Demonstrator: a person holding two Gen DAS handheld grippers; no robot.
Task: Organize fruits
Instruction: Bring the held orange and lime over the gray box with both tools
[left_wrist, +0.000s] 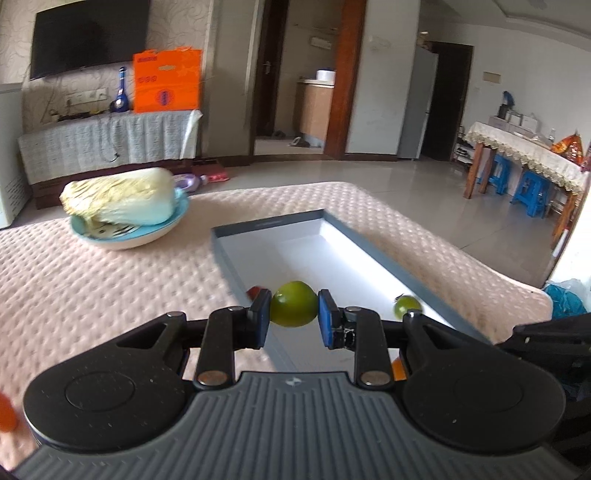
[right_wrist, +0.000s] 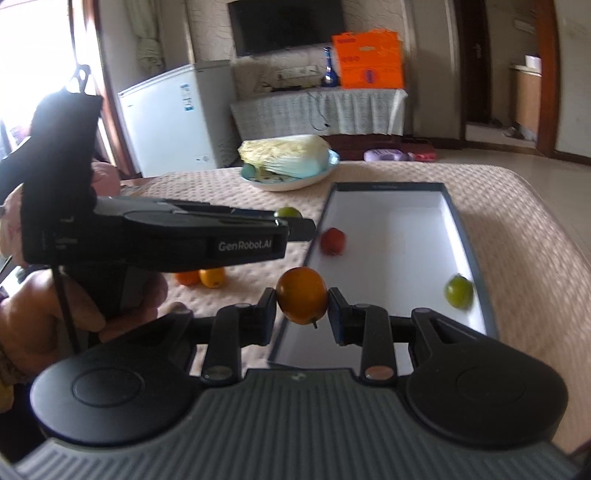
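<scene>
My left gripper (left_wrist: 294, 314) is shut on a green fruit (left_wrist: 293, 303), held above the near end of a grey-rimmed white tray (left_wrist: 376, 254). A second green fruit (left_wrist: 406, 306) and a red fruit (left_wrist: 253, 292) lie inside the tray. My right gripper (right_wrist: 302, 308) is shut on an orange fruit (right_wrist: 301, 295) over the tray's near left corner (right_wrist: 291, 332). In the right wrist view the left gripper (right_wrist: 291, 225) shows from the side with its green fruit (right_wrist: 288, 212), beside the red fruit (right_wrist: 332, 240) and the other green fruit (right_wrist: 458, 291) in the tray.
A cabbage (left_wrist: 122, 197) lies in a blue bowl (left_wrist: 125, 236) at the table's far left. Two orange fruits (right_wrist: 203, 277) sit on the pink quilted cloth (left_wrist: 92, 288) left of the tray. Floor, stools and a side table lie beyond the far edge.
</scene>
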